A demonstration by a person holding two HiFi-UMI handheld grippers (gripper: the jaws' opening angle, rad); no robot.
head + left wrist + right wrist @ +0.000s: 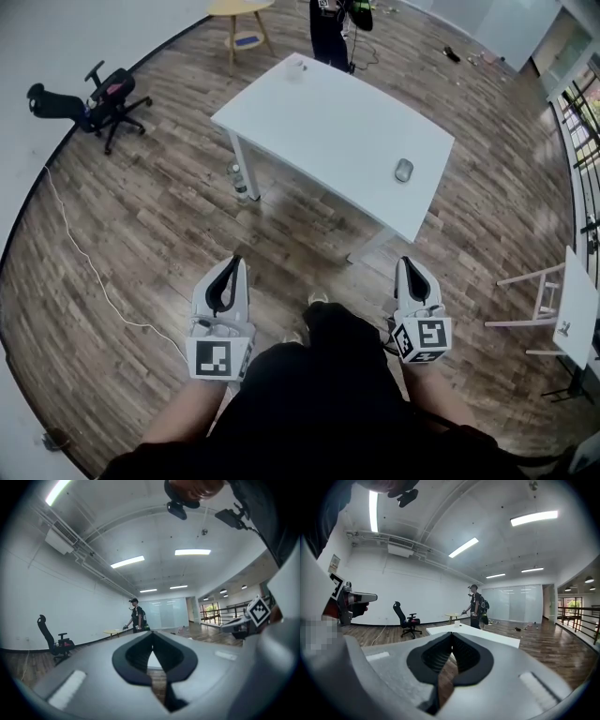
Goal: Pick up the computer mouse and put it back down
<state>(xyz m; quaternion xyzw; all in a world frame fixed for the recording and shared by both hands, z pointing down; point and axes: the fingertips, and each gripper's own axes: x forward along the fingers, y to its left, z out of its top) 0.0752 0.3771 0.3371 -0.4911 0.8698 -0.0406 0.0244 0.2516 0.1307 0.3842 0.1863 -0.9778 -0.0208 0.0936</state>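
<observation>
A grey computer mouse point(403, 170) lies near the right end of the white table point(328, 122), well ahead of both grippers. Over the wooden floor, short of the table, I hold my left gripper point(235, 261) with its jaws shut and nothing in them. My right gripper point(406, 262) is level with it on the right, also shut and empty, and nearer the table's corner below the mouse. In the left gripper view the black pads point(140, 648) meet at the tips. The right gripper view shows its pads point(436, 656) closed too, with the table point(492, 638) beyond.
A person point(330, 28) stands at the table's far end, by a small white cup point(296, 67). A black office chair point(101, 103) and a round yellow table point(240, 9) are at the back left. Bottles point(241, 184) stand by a table leg. A white stand point(567, 309) is at right.
</observation>
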